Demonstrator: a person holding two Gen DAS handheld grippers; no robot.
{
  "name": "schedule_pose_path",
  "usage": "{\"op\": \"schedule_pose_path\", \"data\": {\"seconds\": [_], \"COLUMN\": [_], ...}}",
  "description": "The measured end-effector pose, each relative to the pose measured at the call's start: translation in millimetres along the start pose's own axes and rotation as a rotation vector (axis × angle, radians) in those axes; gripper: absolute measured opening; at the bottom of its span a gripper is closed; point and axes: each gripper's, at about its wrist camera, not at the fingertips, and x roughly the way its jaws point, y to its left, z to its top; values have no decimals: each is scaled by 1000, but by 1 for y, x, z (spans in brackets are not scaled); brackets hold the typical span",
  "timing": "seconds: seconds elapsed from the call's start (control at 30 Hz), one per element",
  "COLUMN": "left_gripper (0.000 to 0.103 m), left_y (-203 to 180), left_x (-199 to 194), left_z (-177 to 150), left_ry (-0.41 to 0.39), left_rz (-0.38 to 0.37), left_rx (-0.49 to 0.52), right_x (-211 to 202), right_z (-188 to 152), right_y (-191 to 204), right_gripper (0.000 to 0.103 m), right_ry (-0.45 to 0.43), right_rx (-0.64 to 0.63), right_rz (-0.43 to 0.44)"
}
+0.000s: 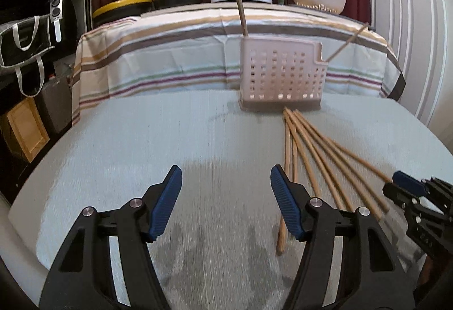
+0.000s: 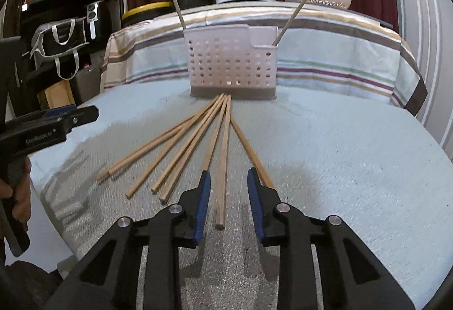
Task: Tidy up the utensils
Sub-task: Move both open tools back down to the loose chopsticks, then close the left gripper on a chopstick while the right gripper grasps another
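The right gripper (image 2: 228, 178) stands half open astride one wooden chopstick (image 2: 222, 168) without gripping it, while the left gripper (image 1: 226, 177) gapes wide, holding nothing.

Legible text: none. Faint embossed lettering on side of black plastic left gripper (image 2: 53, 123), blurred, unreadable. Faint raised marks on black plastic right gripper (image 1: 407, 185) body, possibly digits, too small to tell

Bare worktop (image 2: 354, 168) lies right of the fanned chopsticks (image 2: 181, 157) — the basket (image 2: 230, 66) stands behind them, the left gripper (image 2: 97, 113) on their left.
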Motion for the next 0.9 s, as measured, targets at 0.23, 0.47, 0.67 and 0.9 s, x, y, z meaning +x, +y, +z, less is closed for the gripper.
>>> {"op": "schedule_pose_path", "data": {"seconds": [0.23, 0.47, 0.67, 0.9], "left_gripper": [60, 59, 53, 49], "left_y": [-1, -12, -18, -23], "left_x": [4, 6, 6, 15], "left_z": [-19, -29, -35, -39], "left_ry": [40, 68, 83, 108], "left_rz": [-13, -44, -64, -80], "left_rx": [-4, 17, 30, 45], "right_x": [11, 12, 12, 12], "right_z": [-10, -11, -11, -11], "right_y": [2, 3, 3, 3], "right_gripper": [16, 7, 7, 7], "right_ry": [60, 65, 64, 64], "right_rx": [-4, -14, -12, -12], "right_rz": [4, 8, 10, 9]}}
